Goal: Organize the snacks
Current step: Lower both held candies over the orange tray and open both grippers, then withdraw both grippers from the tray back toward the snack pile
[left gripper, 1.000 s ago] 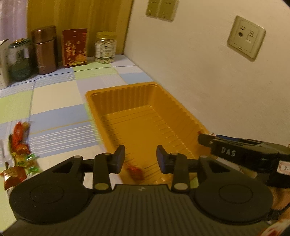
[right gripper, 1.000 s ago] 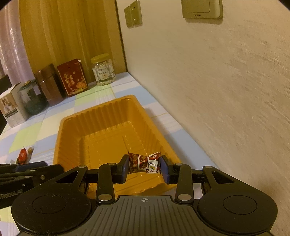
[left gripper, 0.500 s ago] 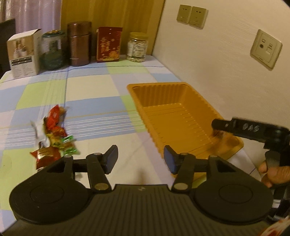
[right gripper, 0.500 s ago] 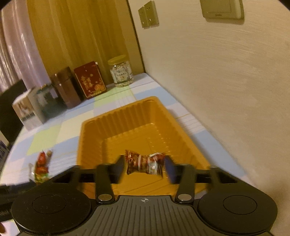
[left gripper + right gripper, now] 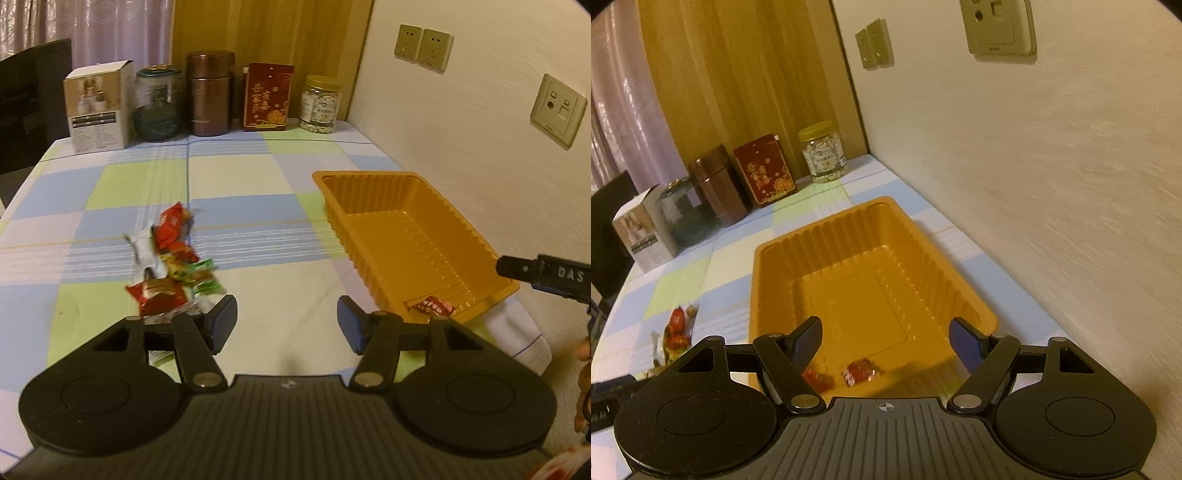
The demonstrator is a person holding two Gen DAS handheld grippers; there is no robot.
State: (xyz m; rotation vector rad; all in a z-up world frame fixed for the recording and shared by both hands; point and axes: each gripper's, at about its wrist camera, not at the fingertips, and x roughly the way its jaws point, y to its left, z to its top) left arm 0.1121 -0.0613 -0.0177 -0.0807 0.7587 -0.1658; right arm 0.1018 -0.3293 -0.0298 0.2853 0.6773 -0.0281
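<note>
An orange plastic tray (image 5: pixel 476 236) (image 5: pixel 775 280) lies on the checked tablecloth beside the wall. Two red wrapped candies lie in its near end, one (image 5: pixel 860 371) below the middle of my right gripper and one (image 5: pixel 816 380) beside its left finger; one candy shows in the left wrist view (image 5: pixel 432 305). My right gripper (image 5: pixel 886 341) is open and empty above the tray's near end. A pile of wrapped snacks (image 5: pixel 168 258) (image 5: pixel 676 332) lies on the cloth left of the tray. My left gripper (image 5: pixel 287 325) is open and empty, just right of the pile.
A row stands at the table's back edge: white box (image 5: pixel 98 107), dark glass jar (image 5: pixel 157 105), brown canister (image 5: pixel 210 94), red box (image 5: pixel 267 98), clear jar with yellow lid (image 5: pixel 319 105). The wall with sockets (image 5: pixel 557 109) borders the right side.
My right gripper has opened and dropped its wrapped candy into the tray. My left gripper has swung left from the tray to beside the snack pile and opened wider.
</note>
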